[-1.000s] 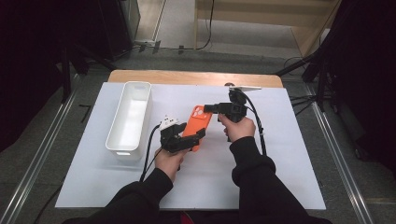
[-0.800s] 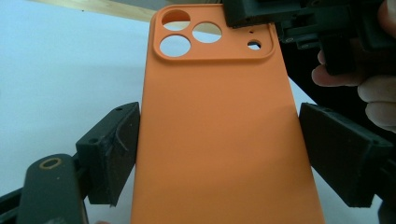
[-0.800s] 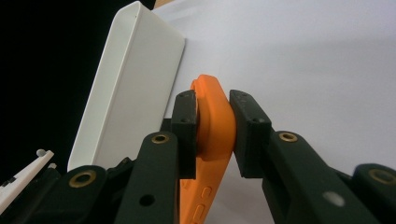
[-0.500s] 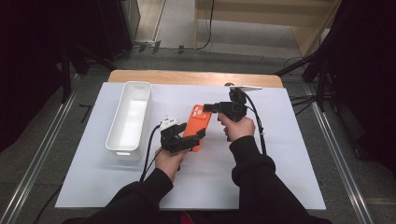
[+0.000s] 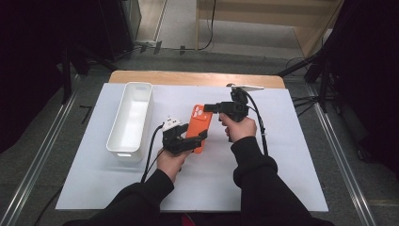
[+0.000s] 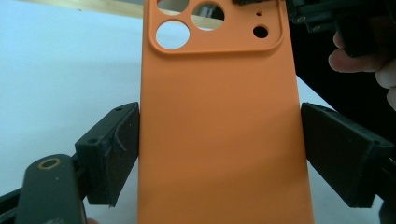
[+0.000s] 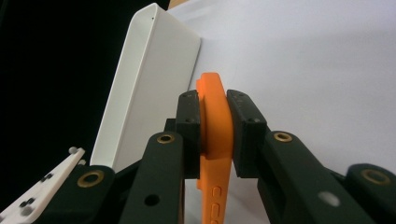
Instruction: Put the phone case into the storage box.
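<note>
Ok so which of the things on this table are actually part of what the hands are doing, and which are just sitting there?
In use:
- orange phone case, held off the table
- left gripper, jaws on its two long edges
- right gripper, clamped on its camera end

Just lying about:
- white tray, empty, left of the hands
- white table cover

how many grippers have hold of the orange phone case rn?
2. The left gripper clamps the orange phone case across its long sides, near the lower end. The right gripper pinches the case's edge at the camera-cutout end, jaws pressed on front and back.
</note>
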Demonstrator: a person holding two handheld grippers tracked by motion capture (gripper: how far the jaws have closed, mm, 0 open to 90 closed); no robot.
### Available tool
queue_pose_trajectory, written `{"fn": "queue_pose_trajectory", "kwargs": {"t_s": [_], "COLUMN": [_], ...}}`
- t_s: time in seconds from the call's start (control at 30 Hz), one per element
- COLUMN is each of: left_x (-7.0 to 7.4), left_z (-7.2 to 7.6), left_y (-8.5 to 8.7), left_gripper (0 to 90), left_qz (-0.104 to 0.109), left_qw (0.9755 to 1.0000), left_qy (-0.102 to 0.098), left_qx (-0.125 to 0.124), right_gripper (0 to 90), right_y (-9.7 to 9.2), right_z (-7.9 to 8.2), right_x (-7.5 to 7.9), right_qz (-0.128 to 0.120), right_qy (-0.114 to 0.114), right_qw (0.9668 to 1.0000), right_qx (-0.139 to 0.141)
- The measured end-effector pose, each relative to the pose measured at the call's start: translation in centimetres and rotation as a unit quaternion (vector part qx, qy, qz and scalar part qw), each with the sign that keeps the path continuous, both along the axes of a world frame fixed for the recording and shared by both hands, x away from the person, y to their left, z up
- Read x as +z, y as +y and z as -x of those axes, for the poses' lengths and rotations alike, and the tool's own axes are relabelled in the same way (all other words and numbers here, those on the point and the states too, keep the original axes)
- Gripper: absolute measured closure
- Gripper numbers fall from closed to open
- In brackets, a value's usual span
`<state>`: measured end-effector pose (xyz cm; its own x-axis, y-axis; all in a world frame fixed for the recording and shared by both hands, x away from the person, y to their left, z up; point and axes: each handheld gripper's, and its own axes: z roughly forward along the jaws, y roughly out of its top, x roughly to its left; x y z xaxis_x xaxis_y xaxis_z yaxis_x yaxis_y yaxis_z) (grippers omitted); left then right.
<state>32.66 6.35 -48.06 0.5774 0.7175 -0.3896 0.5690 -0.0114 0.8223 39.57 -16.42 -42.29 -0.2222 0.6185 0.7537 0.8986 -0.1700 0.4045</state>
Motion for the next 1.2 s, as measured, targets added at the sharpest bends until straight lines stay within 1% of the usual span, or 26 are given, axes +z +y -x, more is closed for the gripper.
{"fn": "queue_pose_trajectory", "kwargs": {"t_s": [0.07, 0.13, 0.17, 0.23, 0.3, 0.33, 0.37, 0.4, 0.43, 0.47, 0.5, 0.53, 0.6, 0.63, 0.67, 0.7, 0.73, 0.77, 0.8, 0.9, 1.0, 1.07, 1.17, 1.2], "left_x": [0.1, 0.1, 0.1, 0.1, 0.1, 0.1, 0.2, 0.3, 0.4, 0.4, 0.5, 0.6, 0.8, 1.0, 1.1, 1.2, 1.4, 1.5, 1.7, 2.0, 2.3, 2.4, 2.7, 2.8], "left_z": [-0.1, -0.2, -0.2, -0.2, -0.1, -0.1, -0.1, -0.1, -0.1, -0.1, -0.1, -0.1, -0.1, -0.1, -0.1, 0.0, 0.1, 0.2, 0.2, 0.3, 0.4, 0.3, 0.2, 0.1], "left_y": [-0.1, -0.2, -0.3, -0.5, -0.6, -0.7, -0.7, -0.8, -0.8, -0.8, -0.8, -0.8, -0.7, -0.7, -0.7, -0.7, -0.8, -0.8, -0.8, -0.9, -0.8, -0.7, -0.4, -0.3], "left_gripper": [15.3, 13.5, 13.2, 8.1, 7.9, 5.2, 0.9, 0.9, 0.9, 0.9, 0.9, 0.9, 0.9, 0.9, 0.9, 0.9, 0.9, 0.9, 0.9, 0.9, 0.9, 0.9, 0.9, 0.9], "left_qz": [-0.004, -0.009, -0.015, -0.020, -0.028, -0.027, -0.032, -0.033, -0.038, -0.037, -0.040, -0.044, -0.042, -0.047, -0.046, -0.052, -0.064, -0.069, -0.074, -0.073, -0.078, -0.078, -0.072, -0.071], "left_qw": [1.0000, 0.9999, 0.9998, 0.9997, 0.9995, 0.9994, 0.9993, 0.9992, 0.9991, 0.9991, 0.9989, 0.9988, 0.9988, 0.9986, 0.9986, 0.9982, 0.9974, 0.9968, 0.9962, 0.9962, 0.9955, 0.9950, 0.9951, 0.9953], "left_qy": [-0.002, 0.002, 0.003, 0.008, 0.003, 0.001, 0.000, 0.001, -0.003, -0.005, -0.004, -0.004, -0.003, -0.005, -0.007, -0.011, -0.020, -0.027, -0.028, -0.022, -0.018, -0.012, -0.007, -0.006], "left_qx": [-0.001, -0.010, -0.010, -0.015, -0.013, -0.020, -0.021, -0.021, -0.020, -0.022, -0.024, -0.021, -0.025, -0.023, -0.027, -0.025, -0.026, -0.029, -0.035, -0.042, -0.051, -0.060, -0.067, -0.066], "right_gripper": [74.7, 74.7, 74.7, 74.7, 74.7, 74.7, 74.7, 74.7, 74.7, 74.7, 74.7, 74.7, 74.7, 74.7, 74.7, 74.7, 74.7, 74.7, 74.6, 74.7, 74.7, 74.7, 74.7, 74.7], "right_y": [0.1, 0.1, 0.1, 0.3, 0.4, 0.4, 0.5, 0.5, 0.5, 0.4, 0.4, 0.4, 0.3, 0.2, 0.2, 0.2, 0.1, 0.1, 0.1, 0.0, -0.1, -0.1, -0.3, -0.4], "right_z": [0.1, 0.1, 0.1, 0.2, 0.2, 0.2, 0.2, 0.2, 0.2, 0.2, 0.2, 0.2, 0.3, 0.3, 0.4, 0.4, 0.5, 0.6, 0.7, 0.8, 1.0, 1.1, 1.3, 1.3], "right_x": [0.1, 0.2, 0.2, 0.3, 0.4, 0.5, 0.5, 0.5, 0.5, 0.5, 0.5, 0.5, 0.6, 0.7, 0.7, 0.8, 0.8, 0.9, 1.0, 1.1, 1.3, 1.4, 1.5, 1.5], "right_qz": [0.000, 0.000, -0.002, -0.001, 0.003, 0.004, 0.004, 0.006, 0.008, 0.010, 0.010, 0.013, 0.017, 0.019, 0.021, 0.023, 0.026, 0.028, 0.034, 0.039, 0.046, 0.053, 0.058, 0.058], "right_qy": [0.000, -0.002, -0.001, -0.002, -0.005, -0.006, -0.005, -0.006, -0.007, -0.008, -0.009, -0.011, -0.017, -0.018, -0.020, -0.025, -0.030, -0.033, -0.038, -0.046, -0.054, -0.065, -0.073, -0.078], "right_qw": [1.0000, 1.0000, 1.0000, 1.0000, 0.9999, 0.9999, 0.9999, 0.9999, 0.9999, 0.9999, 0.9998, 0.9998, 0.9996, 0.9996, 0.9995, 0.9993, 0.9991, 0.9990, 0.9986, 0.9981, 0.9974, 0.9963, 0.9955, 0.9951], "right_qx": [0.000, 0.004, 0.005, 0.007, 0.009, 0.010, 0.010, 0.011, 0.011, 0.011, 0.011, 0.012, 0.011, 0.011, 0.013, 0.013, 0.014, 0.014, 0.014, 0.013, 0.015, 0.017, 0.018, 0.020]}}
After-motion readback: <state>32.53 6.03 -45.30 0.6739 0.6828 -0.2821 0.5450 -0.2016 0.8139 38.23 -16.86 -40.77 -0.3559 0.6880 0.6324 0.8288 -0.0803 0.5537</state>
